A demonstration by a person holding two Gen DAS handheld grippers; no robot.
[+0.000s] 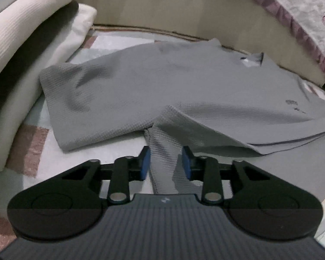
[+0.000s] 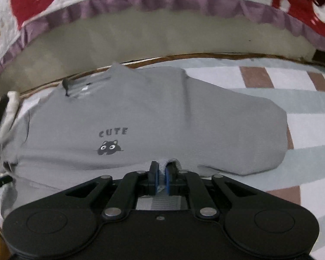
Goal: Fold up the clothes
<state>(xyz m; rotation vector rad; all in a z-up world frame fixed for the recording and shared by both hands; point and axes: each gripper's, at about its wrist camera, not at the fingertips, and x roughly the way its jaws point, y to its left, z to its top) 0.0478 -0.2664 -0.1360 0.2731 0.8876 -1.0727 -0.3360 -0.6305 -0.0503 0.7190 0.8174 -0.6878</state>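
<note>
Open checked mat [image 2: 270, 80] right of shirt [image 2: 162, 117]; folded pile [image 1: 21, 65] left

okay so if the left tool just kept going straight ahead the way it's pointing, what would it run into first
Most likely the grey shirt: a bunched strip of it already lies between the left tool's pads, and the raised fold sits directly ahead. Depth is hard to judge through the fisheye.

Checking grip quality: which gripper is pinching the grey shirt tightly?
The right gripper, pads nearly together on a fold of the grey shirt; the left gripper has visibly wider jaws.
</note>
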